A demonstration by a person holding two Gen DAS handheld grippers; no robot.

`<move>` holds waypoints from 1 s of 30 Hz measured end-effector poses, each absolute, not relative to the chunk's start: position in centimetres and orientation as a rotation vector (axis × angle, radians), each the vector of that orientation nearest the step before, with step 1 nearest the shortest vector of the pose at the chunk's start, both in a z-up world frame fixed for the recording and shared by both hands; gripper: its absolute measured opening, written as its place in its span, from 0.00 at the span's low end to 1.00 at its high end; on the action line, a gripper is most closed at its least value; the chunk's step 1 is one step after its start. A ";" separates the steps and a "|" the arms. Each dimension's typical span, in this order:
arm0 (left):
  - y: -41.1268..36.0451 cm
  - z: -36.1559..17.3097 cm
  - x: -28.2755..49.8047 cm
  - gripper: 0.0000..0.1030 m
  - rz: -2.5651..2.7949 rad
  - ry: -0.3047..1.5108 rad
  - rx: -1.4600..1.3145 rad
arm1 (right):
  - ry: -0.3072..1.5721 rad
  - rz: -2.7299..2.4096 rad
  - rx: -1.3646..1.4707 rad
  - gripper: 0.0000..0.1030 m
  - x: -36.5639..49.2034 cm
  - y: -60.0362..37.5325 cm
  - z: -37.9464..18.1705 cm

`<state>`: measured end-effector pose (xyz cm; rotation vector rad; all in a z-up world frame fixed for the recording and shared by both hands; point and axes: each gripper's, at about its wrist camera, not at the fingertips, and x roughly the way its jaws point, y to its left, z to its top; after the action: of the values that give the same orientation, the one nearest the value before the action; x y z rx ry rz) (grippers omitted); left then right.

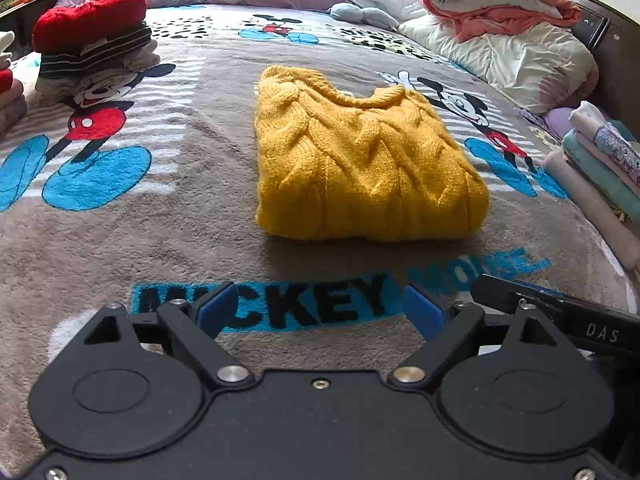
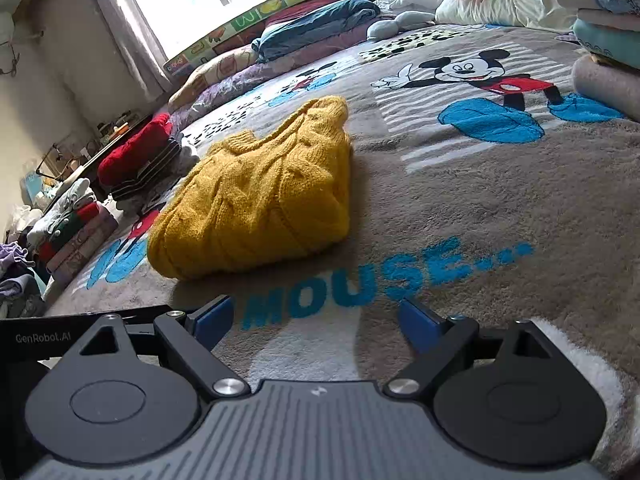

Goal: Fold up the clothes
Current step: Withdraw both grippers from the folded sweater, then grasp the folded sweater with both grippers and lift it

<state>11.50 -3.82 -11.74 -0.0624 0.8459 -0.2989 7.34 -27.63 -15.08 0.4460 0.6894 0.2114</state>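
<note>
bed (image 1: 168, 248), cartoon blanket | sweater (image 1: 360, 160) lies folded mid-bed | thick, soft, light, floppy knit; best gripped at folded front edge | left claw (image 1: 320, 312), right claw (image 2: 316, 320) before sweater, spread wide, nothing held

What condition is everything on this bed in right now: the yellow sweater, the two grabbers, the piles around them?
Yellow sweater: folded into a compact bundle, lying free on the blanket.
Left gripper: open, fingers apart, holding nothing, short of the sweater.
Right gripper: open, empty, also short of the sweater.
Red-topped pile: folded and stacked.
Pastel pile: folded and stacked.
Pink quilt: loosely rolled on the white bedding.
</note>
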 end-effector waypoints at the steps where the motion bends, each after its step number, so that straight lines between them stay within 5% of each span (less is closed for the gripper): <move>1: -3.7 -11.8 11.5 0.88 -0.298 0.847 -0.065 | 0.687 0.212 0.449 0.87 7.3 -27.6 -15.1; 16: -2.1 -12.4 12.7 0.88 -0.335 0.822 -0.156 | 0.516 0.338 0.724 0.88 8.4 -30.7 -15.3; 30: 2.6 -14.8 17.6 0.88 -0.408 0.768 -0.683 | 0.566 0.371 0.900 0.89 14.5 -32.1 -17.4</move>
<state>17.57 2.62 -14.79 -0.6833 0.7682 -0.4077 14.49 -32.12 -17.39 0.9001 0.5661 0.3706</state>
